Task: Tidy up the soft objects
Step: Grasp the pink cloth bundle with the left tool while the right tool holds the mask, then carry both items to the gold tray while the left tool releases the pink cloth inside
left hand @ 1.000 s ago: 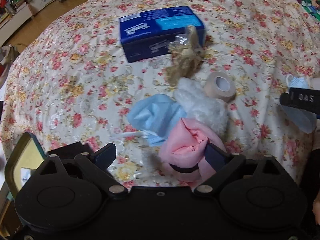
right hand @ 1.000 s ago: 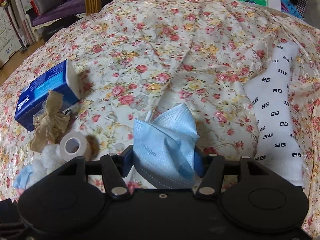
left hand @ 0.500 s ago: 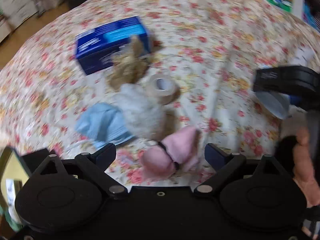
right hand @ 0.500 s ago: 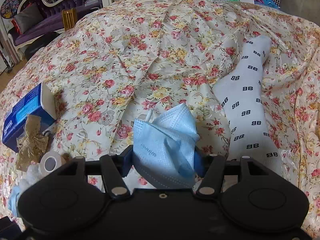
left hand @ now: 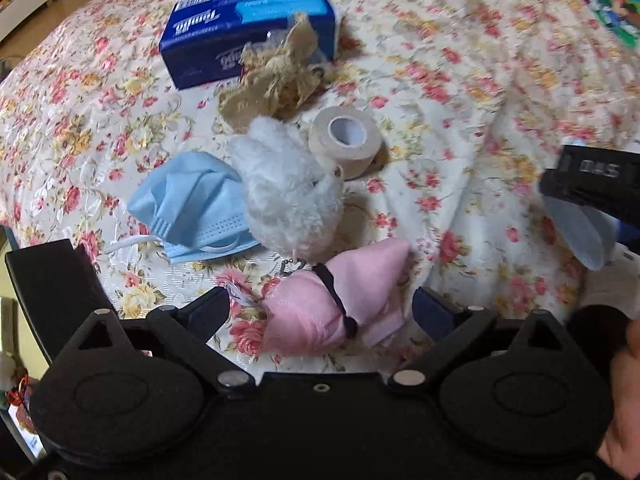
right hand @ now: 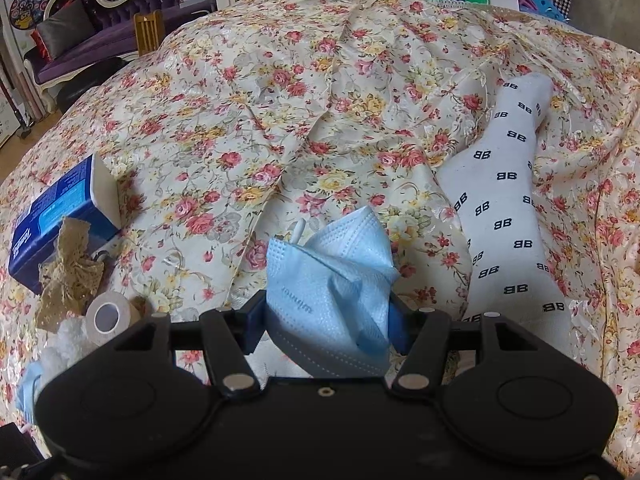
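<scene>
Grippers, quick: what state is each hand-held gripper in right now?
Left hand-held gripper: open, holding nothing; the pink cloth bundle lies between its fingers.
Right hand-held gripper: shut on the blue face mask.

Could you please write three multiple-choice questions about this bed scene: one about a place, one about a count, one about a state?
1. Where does the beige roll of tape lie?
A. on top of the blue tissue box
B. on the flowered bedspread, beside the white fluffy plush toy
C. on the white patterned sock

2. How many light blue face masks show in the left wrist view?
A. one
B. two
C. four

3. What is the left gripper doing?
A. open around the pink fabric bundle
B. shut on the tape
C. shut on a mask

Answers: 1 B, the roll sits by the toy. 2 B, one mask lies flat, another is in the right gripper. 3 A, its fingers stand apart from the bundle.
</scene>
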### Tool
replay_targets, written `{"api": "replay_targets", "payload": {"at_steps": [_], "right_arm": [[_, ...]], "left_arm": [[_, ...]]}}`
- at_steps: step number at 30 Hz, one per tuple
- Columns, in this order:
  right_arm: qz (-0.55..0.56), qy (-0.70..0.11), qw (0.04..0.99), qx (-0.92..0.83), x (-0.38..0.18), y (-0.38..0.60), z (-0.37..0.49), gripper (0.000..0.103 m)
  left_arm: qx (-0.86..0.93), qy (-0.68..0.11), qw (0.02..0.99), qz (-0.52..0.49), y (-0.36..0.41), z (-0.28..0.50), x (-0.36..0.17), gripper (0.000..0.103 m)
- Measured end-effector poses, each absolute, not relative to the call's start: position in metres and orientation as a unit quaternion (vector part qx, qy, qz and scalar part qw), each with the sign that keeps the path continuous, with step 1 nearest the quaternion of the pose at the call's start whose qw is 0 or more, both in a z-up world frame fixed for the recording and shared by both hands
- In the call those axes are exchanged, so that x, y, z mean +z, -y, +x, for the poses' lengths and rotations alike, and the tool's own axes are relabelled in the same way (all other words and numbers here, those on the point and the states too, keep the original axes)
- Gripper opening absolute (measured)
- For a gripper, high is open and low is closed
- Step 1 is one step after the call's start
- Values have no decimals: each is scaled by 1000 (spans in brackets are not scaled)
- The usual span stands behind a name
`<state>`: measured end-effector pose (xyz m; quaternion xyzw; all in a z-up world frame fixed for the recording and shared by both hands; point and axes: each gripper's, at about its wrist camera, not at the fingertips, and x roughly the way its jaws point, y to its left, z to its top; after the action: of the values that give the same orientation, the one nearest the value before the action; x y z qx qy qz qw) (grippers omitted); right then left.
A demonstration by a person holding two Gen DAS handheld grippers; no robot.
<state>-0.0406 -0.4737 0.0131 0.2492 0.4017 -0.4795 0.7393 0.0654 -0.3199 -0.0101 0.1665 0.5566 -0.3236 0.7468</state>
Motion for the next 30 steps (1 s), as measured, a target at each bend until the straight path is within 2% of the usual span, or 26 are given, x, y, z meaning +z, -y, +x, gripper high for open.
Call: {"api": "replay_targets", "payload": {"at_steps": [3, 5, 6, 8, 9, 12, 23, 30], "right_arm": [[243, -404, 741, -478, 12, 473, -39, 58], [241, -407, 742, -476, 11, 472, -38, 58], [241, -407, 742, -475, 11, 472, -38, 58], [238, -408, 743, -474, 11, 471, -36, 58], [236, -408, 744, -474, 11, 470, -36, 58], [231, -407, 745, -474, 11, 469, -36, 57], [221, -388, 758, -475, 25, 435, -54, 57], [201, -385, 785, -441, 46, 381, -53, 57]], "left_arm": [[-316, -580, 734, 158, 326, 71, -21, 95], [-311, -600, 722, 153, 328, 75, -30, 89], [-310, -608, 716, 151, 329, 77, -33, 76], [-312, -603, 718, 150, 327, 76, -31, 67], [-316, -598, 720, 152, 326, 75, -27, 57], [-333, -596, 715, 147, 320, 75, -17, 51], [-348, -531, 754, 170, 256, 82, 40, 50], [-325, -513, 772, 186, 185, 98, 50, 50]]}}
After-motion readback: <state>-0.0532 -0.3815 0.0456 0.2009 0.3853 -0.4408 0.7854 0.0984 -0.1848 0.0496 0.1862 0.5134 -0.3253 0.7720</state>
